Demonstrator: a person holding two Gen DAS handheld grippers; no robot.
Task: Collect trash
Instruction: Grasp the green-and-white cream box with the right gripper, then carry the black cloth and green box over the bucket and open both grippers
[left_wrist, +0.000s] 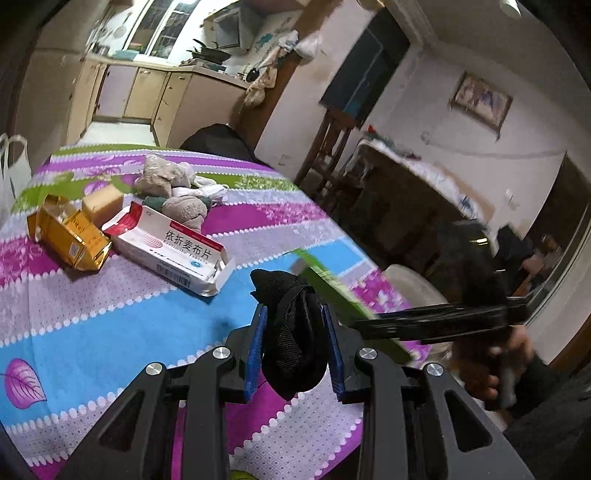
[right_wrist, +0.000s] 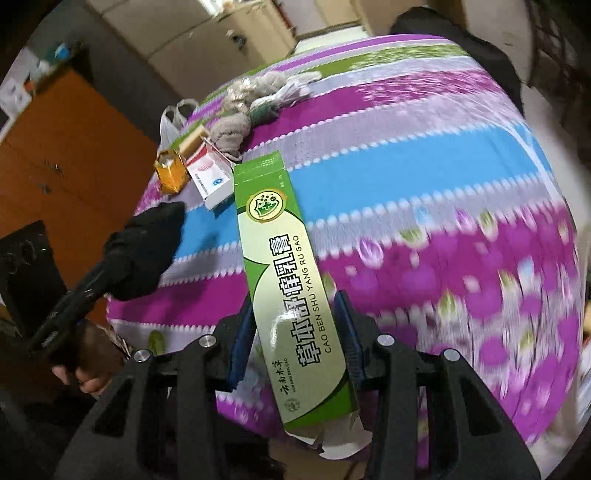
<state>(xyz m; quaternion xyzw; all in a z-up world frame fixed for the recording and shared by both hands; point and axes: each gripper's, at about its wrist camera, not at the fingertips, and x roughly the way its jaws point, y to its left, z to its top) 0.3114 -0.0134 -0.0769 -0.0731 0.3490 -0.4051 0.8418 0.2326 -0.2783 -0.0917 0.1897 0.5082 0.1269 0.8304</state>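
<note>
My left gripper (left_wrist: 293, 325) is shut on a black sock (left_wrist: 291, 332) and holds it above the table's near edge; the sock also shows in the right wrist view (right_wrist: 147, 251). My right gripper (right_wrist: 295, 317) is shut on a long green ointment box (right_wrist: 284, 280), held over the table edge; the box shows blurred in the left wrist view (left_wrist: 332, 291). On the striped tablecloth (left_wrist: 129, 314) lie a white and red medicine box (left_wrist: 170, 251), a gold carton (left_wrist: 68, 232), a tan block (left_wrist: 101, 203) and balled beige socks (left_wrist: 166, 181).
A white plastic bag (left_wrist: 13, 173) hangs at the table's far left. A pale bin (left_wrist: 413, 288) stands beside the table on the right. A dark chair (left_wrist: 218, 142) is behind the table; a kitchen lies beyond.
</note>
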